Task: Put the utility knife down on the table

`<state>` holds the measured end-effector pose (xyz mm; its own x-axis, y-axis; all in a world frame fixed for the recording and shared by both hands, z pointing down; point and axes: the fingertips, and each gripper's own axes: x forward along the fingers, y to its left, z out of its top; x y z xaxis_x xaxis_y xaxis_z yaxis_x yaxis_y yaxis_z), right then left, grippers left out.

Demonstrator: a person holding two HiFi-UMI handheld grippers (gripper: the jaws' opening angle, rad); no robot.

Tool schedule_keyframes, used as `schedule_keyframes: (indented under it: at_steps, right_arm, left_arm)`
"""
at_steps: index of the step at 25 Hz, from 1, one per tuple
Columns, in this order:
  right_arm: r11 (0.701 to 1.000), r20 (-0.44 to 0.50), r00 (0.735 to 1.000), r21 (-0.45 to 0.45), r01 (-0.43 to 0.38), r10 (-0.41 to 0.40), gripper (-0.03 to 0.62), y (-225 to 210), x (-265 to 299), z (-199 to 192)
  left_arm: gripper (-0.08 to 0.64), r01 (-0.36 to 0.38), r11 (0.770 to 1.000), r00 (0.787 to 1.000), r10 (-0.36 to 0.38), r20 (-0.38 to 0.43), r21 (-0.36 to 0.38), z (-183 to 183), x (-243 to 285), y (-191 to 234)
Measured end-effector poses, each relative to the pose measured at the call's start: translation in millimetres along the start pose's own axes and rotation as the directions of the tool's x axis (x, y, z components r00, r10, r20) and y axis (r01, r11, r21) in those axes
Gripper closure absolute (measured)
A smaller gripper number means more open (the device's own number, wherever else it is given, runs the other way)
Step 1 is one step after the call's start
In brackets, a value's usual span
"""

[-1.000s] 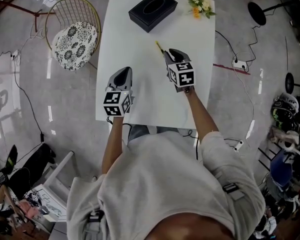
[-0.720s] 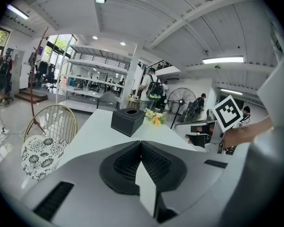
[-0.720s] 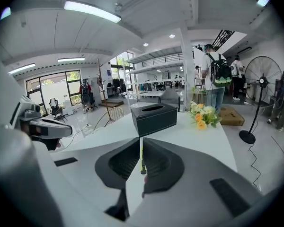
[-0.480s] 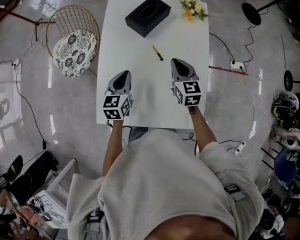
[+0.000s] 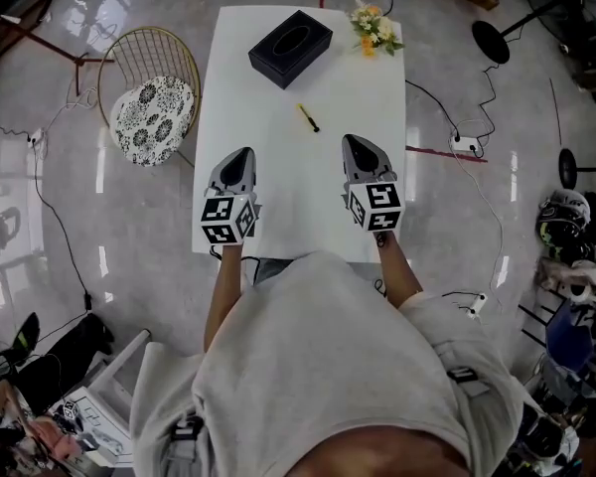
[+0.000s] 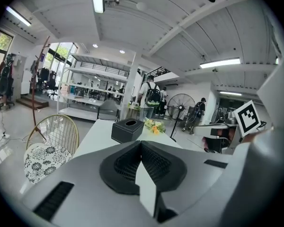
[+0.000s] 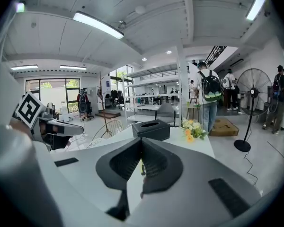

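White bench (image 5: 298, 202) bears one utility knife (image 5: 309, 118), one black box (image 5: 290, 48), one flower bunch (image 5: 373, 30) — left claw (image 5: 243, 153), right claw (image 5: 351, 140) both closed, empty.

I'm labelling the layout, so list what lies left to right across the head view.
Gold wire chair with patterned cushion → left gripper → yellow-and-black utility knife → right gripper → white power strip on the floor. Black rectangular box and flower bunch left out: they overlap others.
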<state>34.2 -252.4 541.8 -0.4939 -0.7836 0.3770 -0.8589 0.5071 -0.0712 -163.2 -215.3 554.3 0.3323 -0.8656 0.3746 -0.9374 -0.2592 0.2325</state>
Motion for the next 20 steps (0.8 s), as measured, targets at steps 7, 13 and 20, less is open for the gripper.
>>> schedule_keyframes:
  at_steps: [7, 13, 20]
  right_arm:
    - [0.999, 0.098, 0.995, -0.045, 0.011, -0.007, 0.561, -4, -9, 49]
    - [0.998, 0.16, 0.987, -0.056, 0.027, -0.018, 0.561, -5, -17, 71]
    - [0.999, 0.193, 0.981, -0.046, 0.028, -0.018, 0.561, -2, -27, 79]
  left_arm:
    - [0.54, -0.002, 0.999, 0.997, -0.001, 0.076, 0.037, 37, -5, -6]
    - [0.54, 0.002, 0.998, 0.99, -0.011, 0.137, 0.068, 65, -6, -11]
    - [0.54, 0.006, 0.996, 0.985, -0.022, 0.174, 0.093, 83, -8, -19]
